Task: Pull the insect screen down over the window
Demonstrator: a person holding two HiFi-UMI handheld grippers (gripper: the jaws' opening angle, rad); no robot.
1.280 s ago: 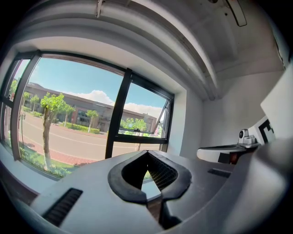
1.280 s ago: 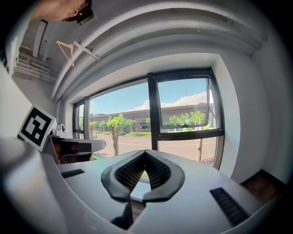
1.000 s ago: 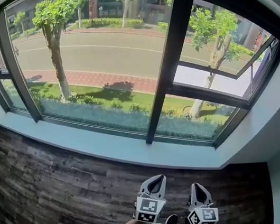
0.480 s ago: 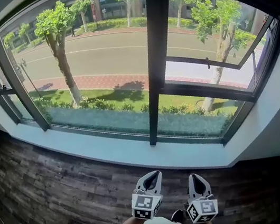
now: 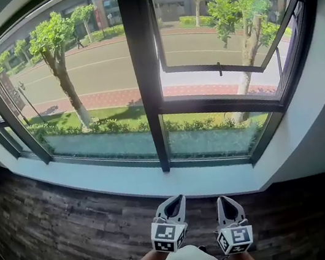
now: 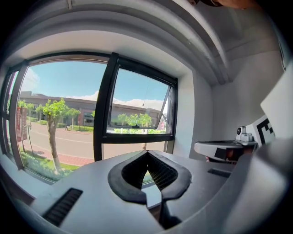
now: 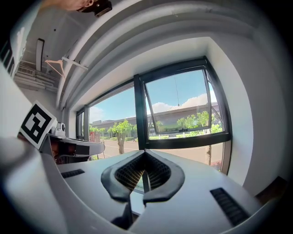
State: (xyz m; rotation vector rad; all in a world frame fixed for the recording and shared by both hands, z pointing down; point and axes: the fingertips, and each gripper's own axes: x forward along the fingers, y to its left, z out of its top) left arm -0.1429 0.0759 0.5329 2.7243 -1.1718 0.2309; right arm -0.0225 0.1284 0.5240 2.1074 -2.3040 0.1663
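1. Two tools, the left gripper [image 5: 176,200] and the right gripper [image 5: 225,200], sit side by side, low over the dark wood floor [image 5: 56,232].
2. Both have their jaws pressed together, with nothing in them.
3. The window [image 5: 213,30] is just ahead, above the white sill [image 5: 127,179].
4. Its top right pane is tipped open to the outside.
5. The insect screen cannot be made out.

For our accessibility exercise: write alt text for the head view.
The left gripper and right gripper, both shut and empty, are held low above a wood floor, facing a black-framed window whose upper right sash is tilted open.
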